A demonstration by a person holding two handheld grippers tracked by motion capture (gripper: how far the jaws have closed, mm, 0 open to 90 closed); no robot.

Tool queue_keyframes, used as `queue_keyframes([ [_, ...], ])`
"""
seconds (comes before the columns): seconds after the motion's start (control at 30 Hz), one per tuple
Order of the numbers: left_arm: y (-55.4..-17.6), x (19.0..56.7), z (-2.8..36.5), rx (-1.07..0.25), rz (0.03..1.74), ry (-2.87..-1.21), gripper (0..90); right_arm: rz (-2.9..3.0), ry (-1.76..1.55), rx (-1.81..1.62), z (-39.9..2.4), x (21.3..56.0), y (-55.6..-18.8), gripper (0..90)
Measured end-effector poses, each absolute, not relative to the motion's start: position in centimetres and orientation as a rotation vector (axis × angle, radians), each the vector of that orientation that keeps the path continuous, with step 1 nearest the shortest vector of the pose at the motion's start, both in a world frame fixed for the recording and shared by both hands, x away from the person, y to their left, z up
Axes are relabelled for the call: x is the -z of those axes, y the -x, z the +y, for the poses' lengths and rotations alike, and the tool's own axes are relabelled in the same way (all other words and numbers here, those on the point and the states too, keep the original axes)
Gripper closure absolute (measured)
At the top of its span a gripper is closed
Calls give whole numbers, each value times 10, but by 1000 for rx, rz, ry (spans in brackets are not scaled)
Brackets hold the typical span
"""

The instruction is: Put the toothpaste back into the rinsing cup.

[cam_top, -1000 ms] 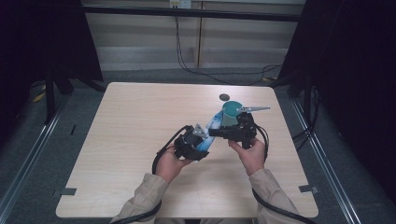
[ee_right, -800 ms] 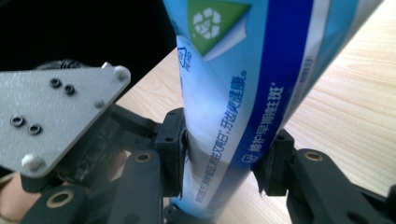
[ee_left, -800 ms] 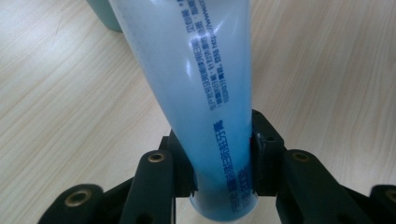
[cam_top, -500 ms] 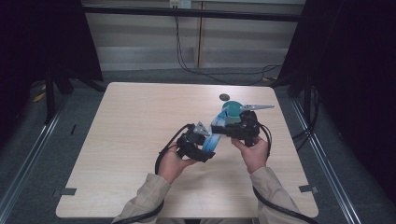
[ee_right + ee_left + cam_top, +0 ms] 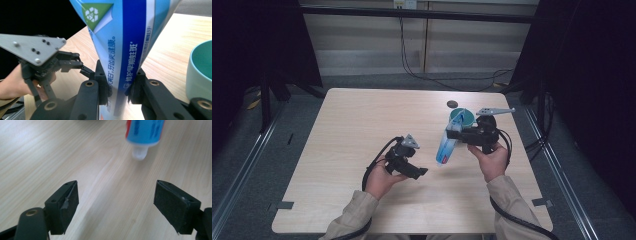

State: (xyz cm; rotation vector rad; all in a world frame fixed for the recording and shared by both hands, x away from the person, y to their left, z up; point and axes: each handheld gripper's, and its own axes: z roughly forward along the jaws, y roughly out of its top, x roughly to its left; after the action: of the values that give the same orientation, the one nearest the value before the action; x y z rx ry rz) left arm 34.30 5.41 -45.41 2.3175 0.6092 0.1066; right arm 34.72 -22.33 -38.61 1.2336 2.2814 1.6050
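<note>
My right gripper [image 5: 458,134] was clamped tight on the toothpaste tube [image 5: 447,145], both pads squeezing the flat crimped end of it; in the right gripper view the blue-and-white tube [image 5: 130,50] stood pinched between my two black jaws, green recycling mark up top, printed lettering running along the blue stripe. From that grip the tube hung down and away, slanting toward my left side, its nozzle end lowest and just above the wooden table [image 5: 362,130].

My left gripper [image 5: 419,172] had let go. Its jaws had just been opening, and in the left gripper view they stood wide apart with bare wood between them. The tube's white threaded nozzle [image 5: 139,152] sat ahead of those jaws, uncapped, pointing down at the table, clear of both pads. From above, my left gripper was off to the side of the tube's lower end, near it but not touching.

Just behind my right gripper sat a teal bowl [image 5: 461,118], its rim showing at the edge of the right gripper view [image 5: 200,72]. Beyond the bowl, farther from both hands, a small dark round object [image 5: 452,104] lay on the table; I couldn't make out what it was.
</note>
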Motion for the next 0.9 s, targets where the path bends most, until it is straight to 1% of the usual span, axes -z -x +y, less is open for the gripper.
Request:
queue_keyframes([
  [0.17,-343,462,65,-103,637,-2319,172,2277,-1222,-1589,-228,382,-348,746],
  [0.23,-343,465,68,-123,630,-2355,162,2276,-1216,-1586,-230,380,-348,746],
  [0.57,-341,479,74,-118,641,-2397,157,2273,-1206,-1533,-237,369,-351,746],
  [0.9,-341,487,79,-124,665,-2389,154,2275,-1197,-1499,-244,359,-355,746],
])
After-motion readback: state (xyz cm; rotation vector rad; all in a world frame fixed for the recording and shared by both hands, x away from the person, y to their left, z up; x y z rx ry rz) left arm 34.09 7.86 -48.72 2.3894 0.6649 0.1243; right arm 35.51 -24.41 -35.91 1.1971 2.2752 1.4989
